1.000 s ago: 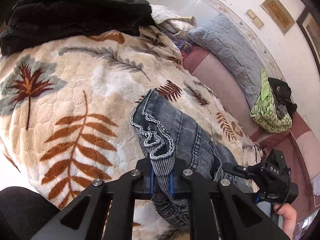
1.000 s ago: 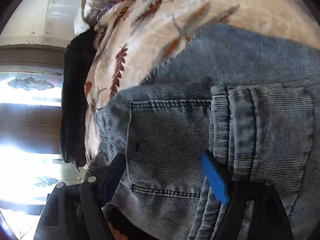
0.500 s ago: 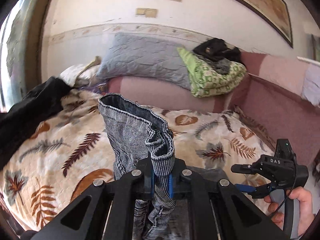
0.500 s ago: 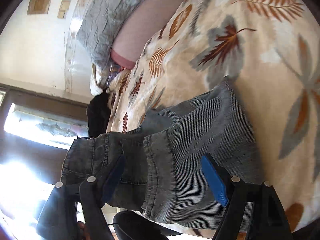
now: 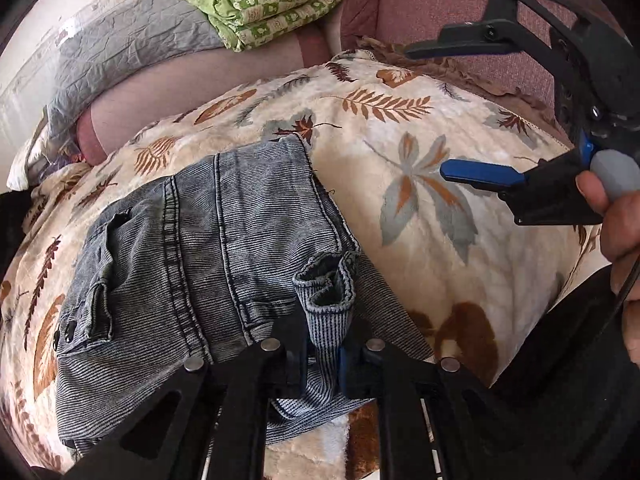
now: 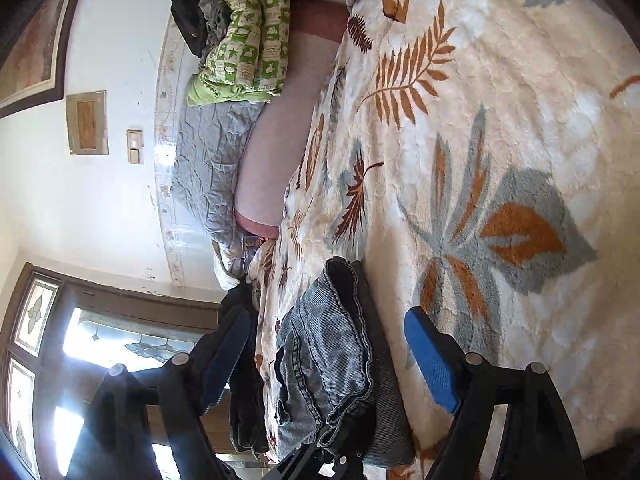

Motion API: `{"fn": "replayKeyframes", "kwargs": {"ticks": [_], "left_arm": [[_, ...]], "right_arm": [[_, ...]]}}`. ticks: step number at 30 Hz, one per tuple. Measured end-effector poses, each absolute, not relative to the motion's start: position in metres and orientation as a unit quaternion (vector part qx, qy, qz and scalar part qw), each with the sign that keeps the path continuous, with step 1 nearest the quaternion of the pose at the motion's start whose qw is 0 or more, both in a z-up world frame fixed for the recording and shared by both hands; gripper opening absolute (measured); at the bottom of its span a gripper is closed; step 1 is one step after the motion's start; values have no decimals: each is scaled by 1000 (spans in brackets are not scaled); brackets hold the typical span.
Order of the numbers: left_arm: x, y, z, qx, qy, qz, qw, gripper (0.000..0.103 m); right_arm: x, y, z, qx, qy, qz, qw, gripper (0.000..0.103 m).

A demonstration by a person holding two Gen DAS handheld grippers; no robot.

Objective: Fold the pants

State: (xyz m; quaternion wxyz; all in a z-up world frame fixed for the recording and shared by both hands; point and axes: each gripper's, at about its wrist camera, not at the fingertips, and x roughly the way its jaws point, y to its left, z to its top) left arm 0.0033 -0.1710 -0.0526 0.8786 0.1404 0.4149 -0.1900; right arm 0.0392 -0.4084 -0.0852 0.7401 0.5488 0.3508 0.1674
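The grey-blue denim pants (image 5: 208, 248) lie folded in a stack on the leaf-patterned blanket (image 5: 440, 264). My left gripper (image 5: 324, 356) is shut on a bunched hem of the pants at the stack's near right corner. My right gripper (image 5: 432, 116) hangs open and empty in the air to the right of the pants, above the blanket. In the right wrist view the folded pants (image 6: 332, 360) show edge-on between my open right fingers (image 6: 430, 364), and the gripper (image 6: 320, 356) touches nothing. The left gripper's tips (image 6: 320, 460) peek in at the bottom.
A grey quilted pillow (image 5: 132, 48) and a green patterned bundle (image 5: 272, 4) lie along the far wall. Dark clothes (image 6: 244, 412) sit at the blanket's far left edge. A pink sofa back (image 5: 432, 12) borders the right. A window (image 6: 52, 360) is behind.
My left gripper has carried the hem over and down, so the pants now lie folded flat on the blanket. My right gripper has drawn back to the right, off the pants, staying open.
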Motion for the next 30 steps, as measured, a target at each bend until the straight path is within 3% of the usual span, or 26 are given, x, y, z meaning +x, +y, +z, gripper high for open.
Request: {"fn": "replayKeyframes", "kwargs": {"ticks": [3, 4, 5, 11, 14, 19, 22, 25, 27, 30], "left_arm": [[6, -163, -39, 107, 426, -214, 872, 22], [4, -159, -33, 95, 427, -226, 870, 37], [1, -156, -23, 79, 425, -239, 870, 44], [-31, -85, 52, -19, 324, -259, 910, 68], [-26, -30, 60, -48, 301, -169, 937, 71], [10, 29, 11, -85, 379, -73, 919, 71], [18, 26, -19, -73, 419, -72, 902, 71], [15, 5, -43, -35, 440, -96, 892, 72], [7, -1, -42, -13, 419, -87, 904, 72], [8, 8, -33, -40, 412, -97, 905, 71]], "right_arm": [[40, -408, -87, 553, 349, 172, 737, 84], [40, -405, -87, 550, 350, 173, 738, 84], [41, -401, -86, 544, 353, 173, 741, 84], [38, -381, -67, 464, 363, 163, 792, 84], [31, -361, -59, 454, 371, 191, 787, 84], [28, -301, -38, 448, 398, 293, 745, 84], [35, -279, -46, 435, 429, 281, 741, 85], [37, -275, -104, 428, 505, 198, 723, 87], [25, -287, -114, 472, 466, 215, 717, 86], [19, -294, -96, 470, 472, 190, 722, 86]]}}
